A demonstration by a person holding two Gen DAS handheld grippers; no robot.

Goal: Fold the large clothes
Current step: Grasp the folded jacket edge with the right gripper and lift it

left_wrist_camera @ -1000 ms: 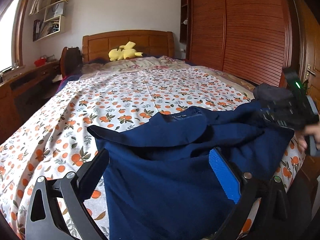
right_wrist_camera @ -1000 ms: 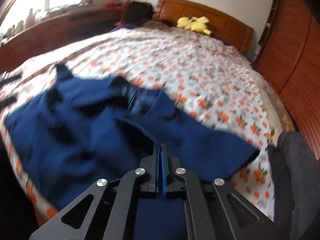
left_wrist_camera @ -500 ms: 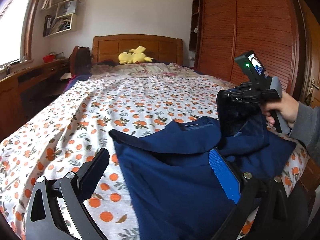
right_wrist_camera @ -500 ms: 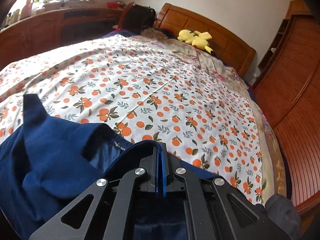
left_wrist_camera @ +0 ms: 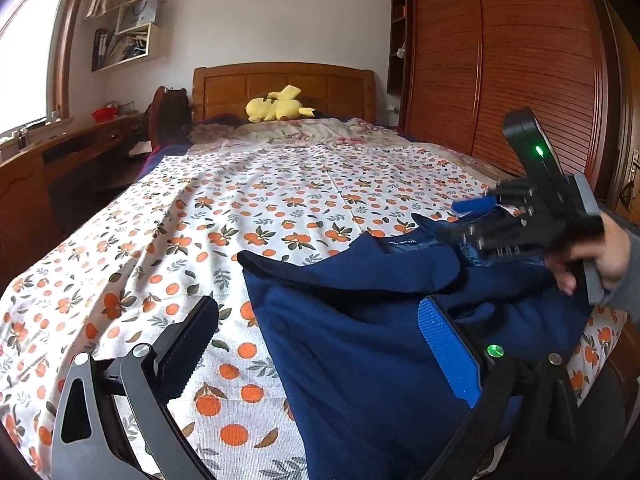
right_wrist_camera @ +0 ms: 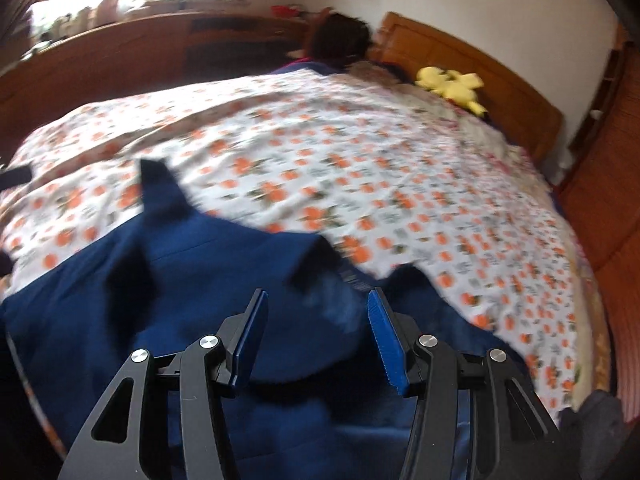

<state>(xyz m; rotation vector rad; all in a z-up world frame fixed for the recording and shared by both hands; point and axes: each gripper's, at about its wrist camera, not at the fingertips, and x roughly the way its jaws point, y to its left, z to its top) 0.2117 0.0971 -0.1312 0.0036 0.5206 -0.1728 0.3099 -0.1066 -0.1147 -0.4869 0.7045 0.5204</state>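
A navy blue garment [left_wrist_camera: 360, 344] lies bunched at the near right corner of the bed, its collar label facing up. In the left wrist view my left gripper [left_wrist_camera: 320, 320] stands wide open low over it; the blue right pad [left_wrist_camera: 448, 352] sits over the cloth and the left finger over bare sheet. A person's hand holds my right gripper [left_wrist_camera: 460, 220] at the garment's far right edge. In the blurred right wrist view the right gripper [right_wrist_camera: 318, 300] has its jaws opening above the garment [right_wrist_camera: 180, 280], with cloth below them and neither pad pressing on it.
The bed sheet [left_wrist_camera: 280, 200] with an orange print stretches to a wooden headboard [left_wrist_camera: 284, 84] with a yellow plush toy [left_wrist_camera: 276, 106]. A wooden wardrobe [left_wrist_camera: 500, 60] runs along the right side, a desk [left_wrist_camera: 60, 160] along the left. A dark grey cloth [right_wrist_camera: 592, 420] lies at the near right.
My right gripper, shut on the garment's edge before, has parted its jaws and let the cloth go after carrying it across. The left gripper has stayed open and nearly still.
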